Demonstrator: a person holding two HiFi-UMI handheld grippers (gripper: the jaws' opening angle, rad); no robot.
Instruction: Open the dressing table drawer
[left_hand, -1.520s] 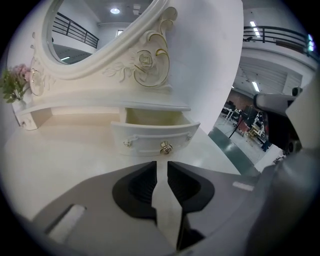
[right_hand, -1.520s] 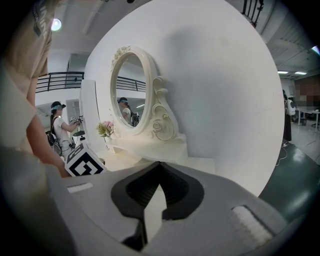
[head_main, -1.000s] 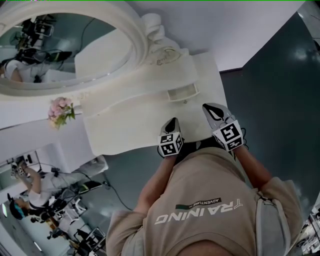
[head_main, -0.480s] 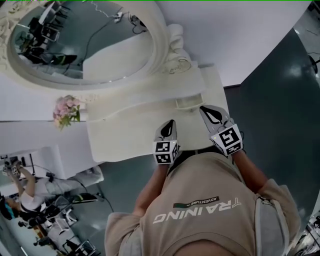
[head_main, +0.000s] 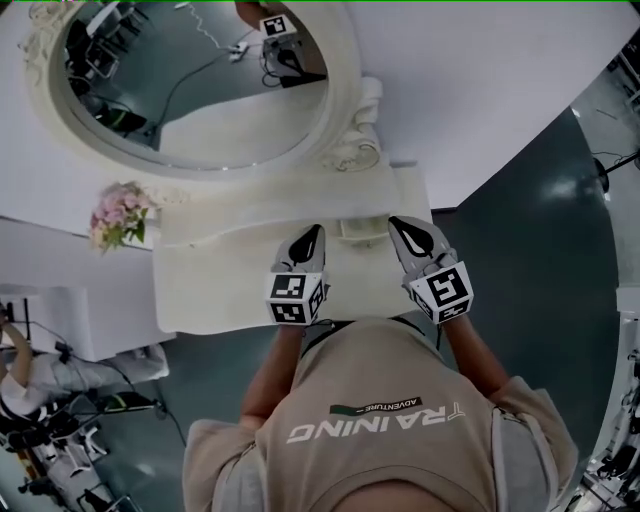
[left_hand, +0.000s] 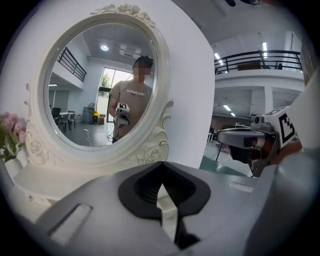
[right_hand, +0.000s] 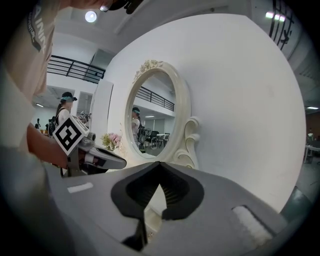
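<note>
The white dressing table (head_main: 225, 285) stands against a white wall, with an oval mirror (head_main: 200, 90) above it. Its small drawer (head_main: 358, 231) sits at the right end of the top, and its front seems to stick out slightly. My left gripper (head_main: 312, 234) hovers just left of the drawer. Its jaws are only starting to part: the tips still meet (left_hand: 160, 163) with nothing between them. My right gripper (head_main: 396, 224) hovers just right of the drawer, shut and empty (right_hand: 159, 164). Each gripper view shows the other gripper (left_hand: 235, 137) (right_hand: 102, 160) alongside.
Pink flowers (head_main: 118, 218) stand at the table's left end. Dark glossy floor (head_main: 540, 230) lies to the right. A lower white unit (head_main: 70, 320) stands left of the table. A person and equipment (head_main: 30, 390) are at the lower left.
Both grippers have risen and shifted left in the head view, from the table's front edge to either side of the drawer. The mirror now fills more of the view.
</note>
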